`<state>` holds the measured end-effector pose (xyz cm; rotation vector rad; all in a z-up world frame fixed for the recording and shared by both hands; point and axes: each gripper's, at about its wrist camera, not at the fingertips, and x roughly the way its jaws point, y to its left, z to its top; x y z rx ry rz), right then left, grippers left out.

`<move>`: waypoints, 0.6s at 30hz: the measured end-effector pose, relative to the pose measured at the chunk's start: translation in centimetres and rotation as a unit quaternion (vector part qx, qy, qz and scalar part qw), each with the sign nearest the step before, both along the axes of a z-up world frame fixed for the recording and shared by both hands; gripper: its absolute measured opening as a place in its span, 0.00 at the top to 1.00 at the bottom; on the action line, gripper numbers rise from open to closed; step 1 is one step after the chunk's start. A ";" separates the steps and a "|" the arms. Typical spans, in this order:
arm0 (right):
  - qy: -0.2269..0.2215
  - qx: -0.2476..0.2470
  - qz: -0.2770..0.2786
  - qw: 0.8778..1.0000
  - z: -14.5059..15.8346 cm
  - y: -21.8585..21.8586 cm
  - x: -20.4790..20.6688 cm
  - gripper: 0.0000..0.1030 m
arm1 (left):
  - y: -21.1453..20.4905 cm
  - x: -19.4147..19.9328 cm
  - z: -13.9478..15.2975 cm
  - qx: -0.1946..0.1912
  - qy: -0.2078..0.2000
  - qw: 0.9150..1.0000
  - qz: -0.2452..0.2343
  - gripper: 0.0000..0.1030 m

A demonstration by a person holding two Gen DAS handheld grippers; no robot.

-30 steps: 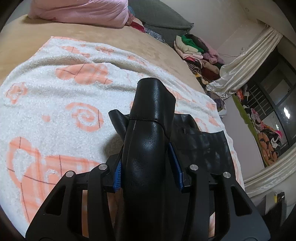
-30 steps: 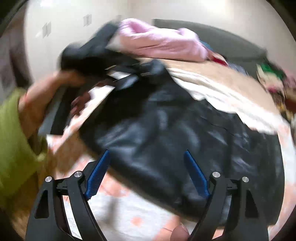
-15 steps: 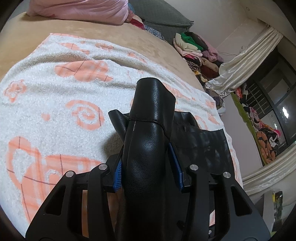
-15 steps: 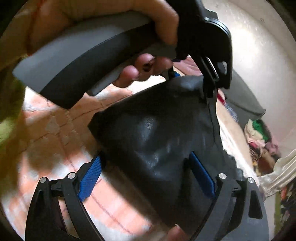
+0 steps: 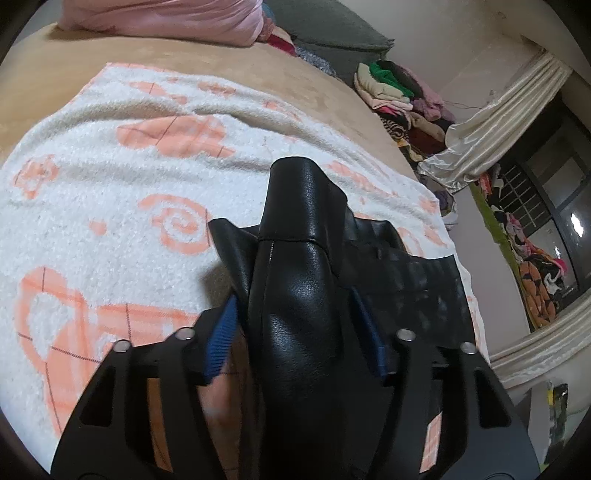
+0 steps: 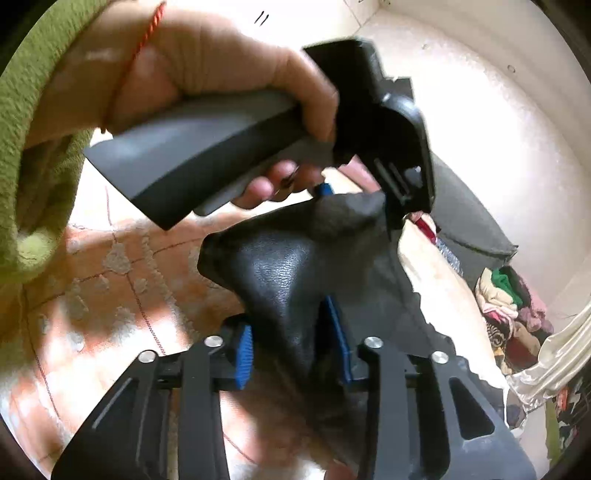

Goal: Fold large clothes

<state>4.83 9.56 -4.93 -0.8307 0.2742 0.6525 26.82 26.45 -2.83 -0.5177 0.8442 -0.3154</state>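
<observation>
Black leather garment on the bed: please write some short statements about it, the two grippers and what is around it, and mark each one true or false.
1. The black leather garment lies between the jaws of the left gripper. True; those jaws have just been opening, and the pads appear clear of it.
2. The right gripper is empty. False: its jaws have just been closing and now pinch the garment.
3. The towel under the garment is plain blue. False: it is white with orange patterns.
4. Pink bedding lies at the far end of the bed. True.
</observation>
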 end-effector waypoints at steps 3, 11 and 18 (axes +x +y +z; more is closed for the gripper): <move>0.000 0.011 -0.002 1.000 0.7 -0.3 -0.1 0.73 | 0.5 0.2 -0.8 -0.017 0.015 1.000 0.007 0.41; 0.007 0.028 -0.005 1.000 1.7 -1.6 1.6 0.74 | 0.1 -0.3 -0.9 0.004 0.015 1.000 0.009 0.63; -0.003 0.055 -0.012 0.998 3.5 -3.3 1.4 0.76 | -1.7 -1.8 2.3 0.014 -0.040 0.999 0.006 0.71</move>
